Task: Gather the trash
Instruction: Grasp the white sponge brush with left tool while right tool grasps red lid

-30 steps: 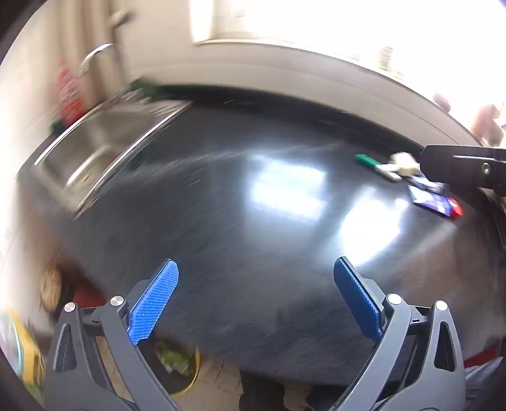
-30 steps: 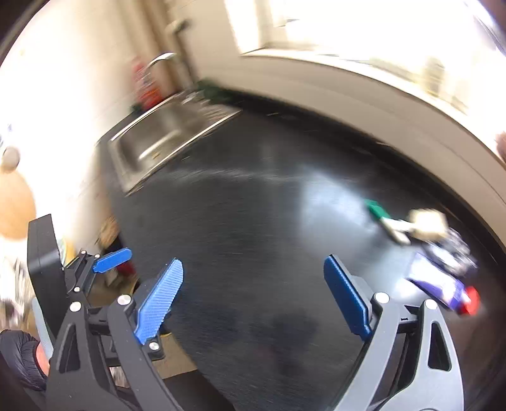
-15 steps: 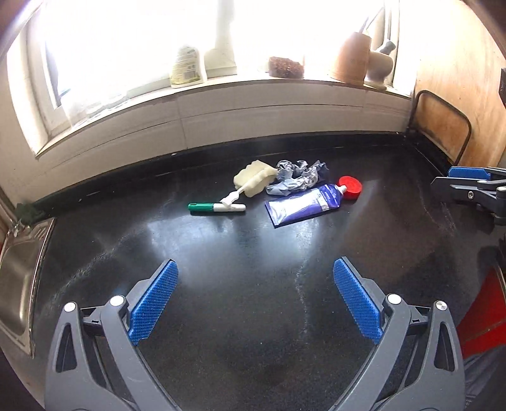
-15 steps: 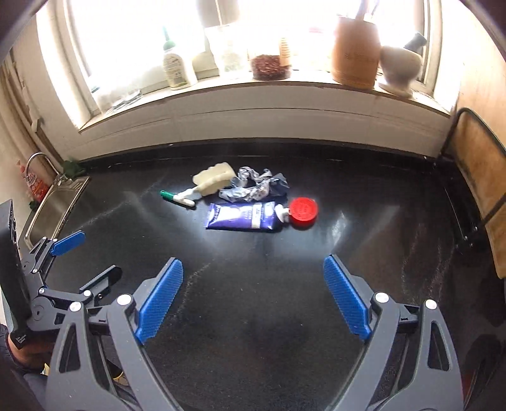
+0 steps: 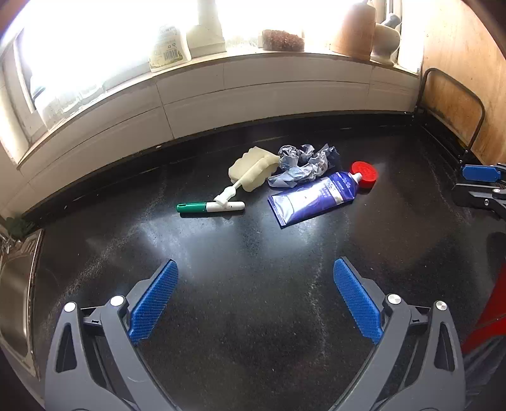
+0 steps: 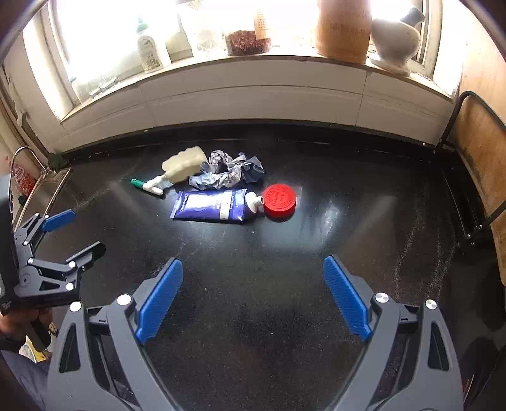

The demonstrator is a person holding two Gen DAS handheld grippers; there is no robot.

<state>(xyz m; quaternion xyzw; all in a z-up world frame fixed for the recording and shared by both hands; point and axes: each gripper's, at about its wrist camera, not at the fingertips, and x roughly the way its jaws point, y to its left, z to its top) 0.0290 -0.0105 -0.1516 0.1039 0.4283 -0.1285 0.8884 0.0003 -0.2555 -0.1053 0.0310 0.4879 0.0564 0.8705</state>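
Note:
A small pile of trash lies on the black countertop (image 5: 253, 284): a blue squeezed tube (image 5: 314, 197) (image 6: 212, 207), a red round lid (image 5: 364, 174) (image 6: 280, 198), a crumpled grey-blue wrapper (image 5: 300, 166) (image 6: 227, 170), a cream sponge piece (image 5: 253, 170) (image 6: 183, 164) and a green-and-white marker (image 5: 210, 207) (image 6: 147, 186). My left gripper (image 5: 254, 303) is open and empty, well short of the pile. My right gripper (image 6: 253, 298) is open and empty, also short of it. Each gripper shows at the other view's edge.
A steel sink (image 5: 15, 284) (image 6: 41, 193) is at the left. The windowsill holds a bottle (image 6: 148, 53), a jar (image 6: 246, 38), a wooden pot (image 6: 343, 28) and a mortar (image 6: 395, 38). A wooden board in a black rack (image 6: 474, 151) stands at the right.
Both views swung right from the sink to the trash pile, then moved closer to it. Both grippers stayed open.

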